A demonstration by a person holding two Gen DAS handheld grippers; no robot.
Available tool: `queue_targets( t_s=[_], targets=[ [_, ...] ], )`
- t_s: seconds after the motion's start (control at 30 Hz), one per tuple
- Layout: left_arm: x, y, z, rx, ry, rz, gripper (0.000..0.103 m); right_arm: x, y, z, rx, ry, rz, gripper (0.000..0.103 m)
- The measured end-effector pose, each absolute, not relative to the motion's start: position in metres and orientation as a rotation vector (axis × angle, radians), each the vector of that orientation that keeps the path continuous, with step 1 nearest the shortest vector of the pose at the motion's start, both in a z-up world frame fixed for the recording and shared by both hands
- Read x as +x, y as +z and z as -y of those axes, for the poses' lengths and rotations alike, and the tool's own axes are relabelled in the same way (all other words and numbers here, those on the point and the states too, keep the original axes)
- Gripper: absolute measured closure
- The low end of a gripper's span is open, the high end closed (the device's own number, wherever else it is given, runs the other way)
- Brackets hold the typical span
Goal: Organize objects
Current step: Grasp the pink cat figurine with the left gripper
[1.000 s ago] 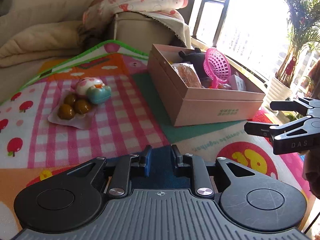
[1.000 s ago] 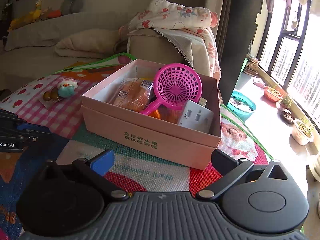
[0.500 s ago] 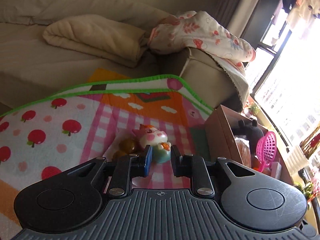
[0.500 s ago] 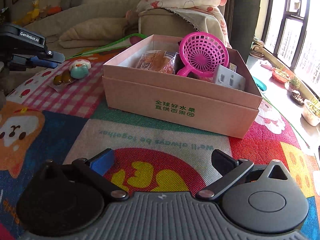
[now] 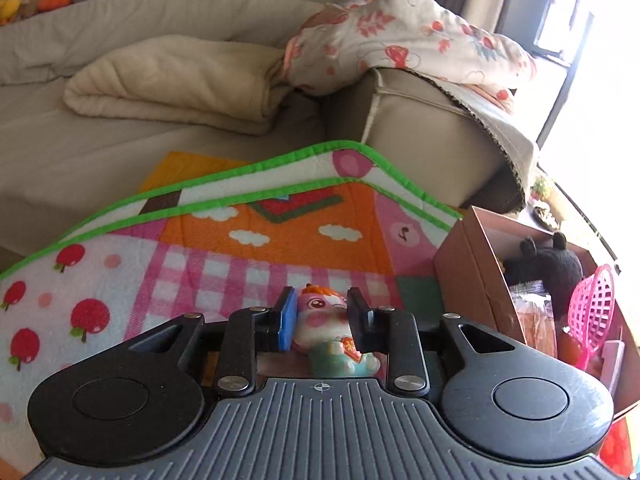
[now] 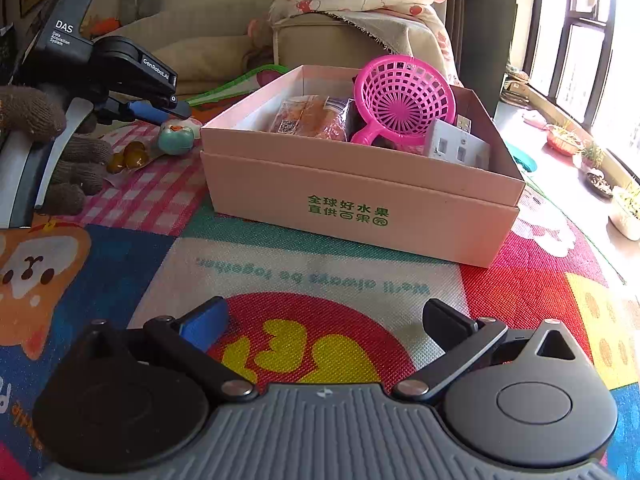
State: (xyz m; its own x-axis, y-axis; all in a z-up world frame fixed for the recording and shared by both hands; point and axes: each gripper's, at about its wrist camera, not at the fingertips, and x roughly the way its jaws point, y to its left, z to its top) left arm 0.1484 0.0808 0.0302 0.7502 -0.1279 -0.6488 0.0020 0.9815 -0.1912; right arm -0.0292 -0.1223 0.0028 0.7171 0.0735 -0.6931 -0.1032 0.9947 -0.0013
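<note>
Fingers of the left gripper [image 5: 319,316] are sitting on either side of a small pink-and-teal toy figure [image 5: 325,322] at the lower centre of the left wrist view, the blue pad and the black pad close to its head; whether they are pressing it or only flanking it I cannot tell. The toy is lying on the pink-checked part of the play mat [image 5: 224,276], just left of the pink cardboard box [image 5: 468,280], which is filling the right edge of that frame. In the right wrist view the same toy [image 6: 176,138] is showing at the upper left beneath the left gripper [image 6: 168,110], beside a clear packet of brown balls [image 6: 128,156], with a gloved left hand [image 6: 60,148] gripping the handle at the left edge. The right gripper [image 6: 324,322] is hovering low over the mat at the bottom centre, its fingers spread wide apart and holding nothing. The box [image 6: 360,196] is occupying the centre, containing a pink plastic strainer [image 6: 400,98], an orange snack packet [image 6: 312,118] and a white socket block [image 6: 456,146].
</note>
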Motion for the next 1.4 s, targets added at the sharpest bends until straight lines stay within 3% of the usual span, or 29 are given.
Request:
queue_targets(
  t_s=[0.13,0.2,0.7,1.0,1.33,1.37,1.4],
  targets=[
    [0.157,0.025,-0.067,-0.140,-0.084,-0.766,0.051,-0.029,0.003,0.123,-0.039,0.098,-0.765,0.000],
    [0.164,0.017,-0.069,-0.177,-0.101,-0.846,0.048,-0.029,0.003,0.123,-0.039,0.098,-0.765,0.000],
    [0.146,0.016,-0.076,-0.196,-0.169,-0.809,0.051,-0.027,0.002,0.125,-0.034,0.100,-0.768,0.000],
    [0.060,0.032,-0.136,-0.283,-0.177,-0.707,0.052,-0.013,0.008,0.117,-0.035,0.090,-0.838,0.000],
    [0.010,0.023,-0.229,-0.398,0.005,-0.678,0.052,0.022,0.044,-0.004,-0.138,0.400,-0.710,0.000],
    [0.008,0.022,-0.234,-0.408,0.006,-0.675,0.052,0.030,0.044,-0.015,-0.159,0.401,-0.692,0.002],
    [0.005,0.022,-0.237,-0.415,0.004,-0.670,0.052,0.042,0.045,-0.027,-0.179,0.397,-0.679,0.009]
  ],
)
